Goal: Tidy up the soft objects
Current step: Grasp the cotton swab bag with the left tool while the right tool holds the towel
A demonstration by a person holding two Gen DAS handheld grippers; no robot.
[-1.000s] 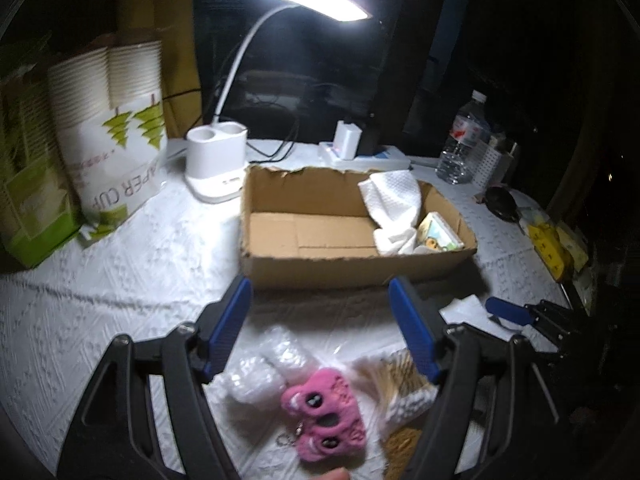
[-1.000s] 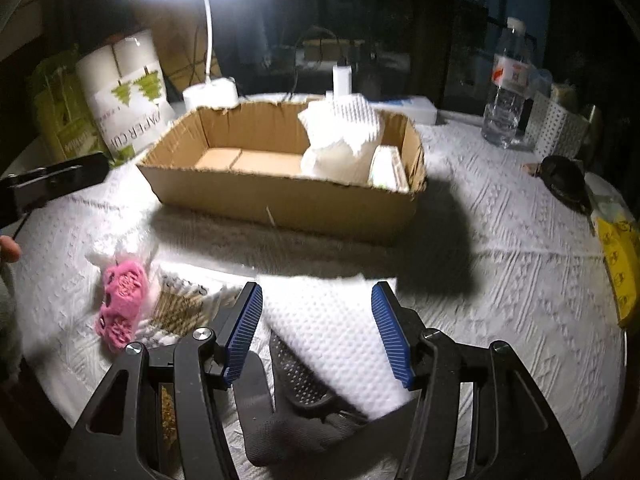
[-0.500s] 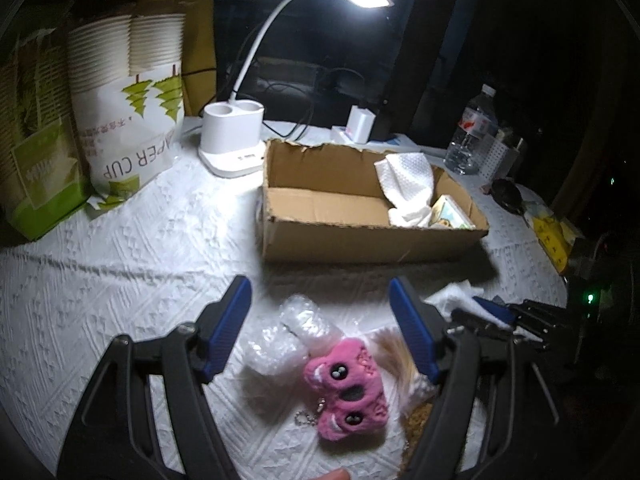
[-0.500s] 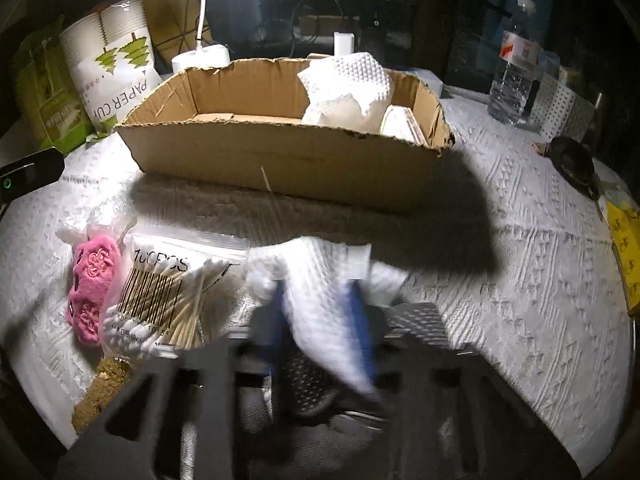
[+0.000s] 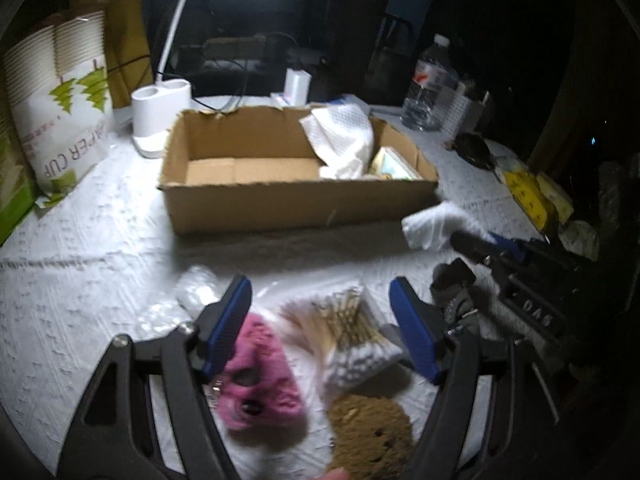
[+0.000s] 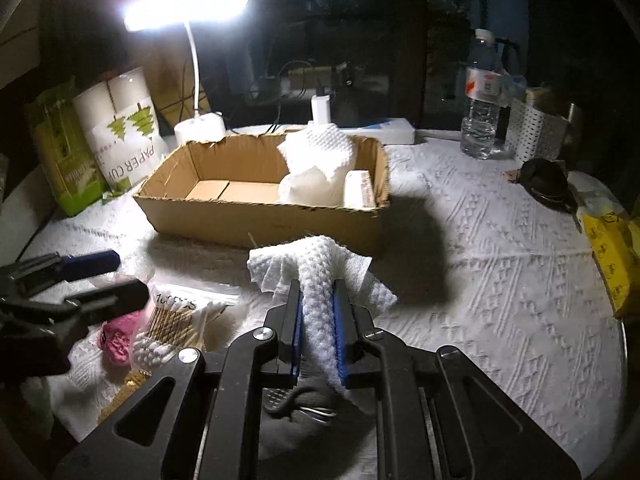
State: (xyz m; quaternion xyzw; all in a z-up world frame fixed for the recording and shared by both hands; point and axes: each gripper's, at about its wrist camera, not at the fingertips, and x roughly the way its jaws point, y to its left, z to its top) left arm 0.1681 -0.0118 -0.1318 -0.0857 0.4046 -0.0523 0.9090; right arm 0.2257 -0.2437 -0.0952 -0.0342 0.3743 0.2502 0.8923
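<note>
My right gripper [image 6: 316, 304] is shut on a white textured cloth [image 6: 320, 264] and holds it above the table in front of the cardboard box [image 6: 264, 220]; the cloth also shows in the left wrist view [image 5: 436, 226]. The box [image 5: 280, 200] holds another white cloth [image 5: 340, 140] and a small packet [image 5: 394, 164]. My left gripper [image 5: 320, 312] is open over a pink plush toy [image 5: 260, 372] and a bag of cotton swabs [image 5: 352, 332]. A grey glove [image 6: 300, 412] lies under the right gripper.
A desk lamp [image 6: 192, 24] lights the white tablecloth [image 6: 500, 280]. Paper cup sleeves [image 5: 60, 112] stand at the left. A water bottle [image 6: 482, 100], a white perforated holder [image 6: 536, 136], a dark object [image 6: 544, 184] and yellow packets [image 6: 612, 256] sit at the right. A brown round pad [image 5: 368, 432] lies near me.
My right gripper closed on the white cloth and lifted it off the table. My left gripper moved lower and closer over the pink toy and cotton swabs, staying open.
</note>
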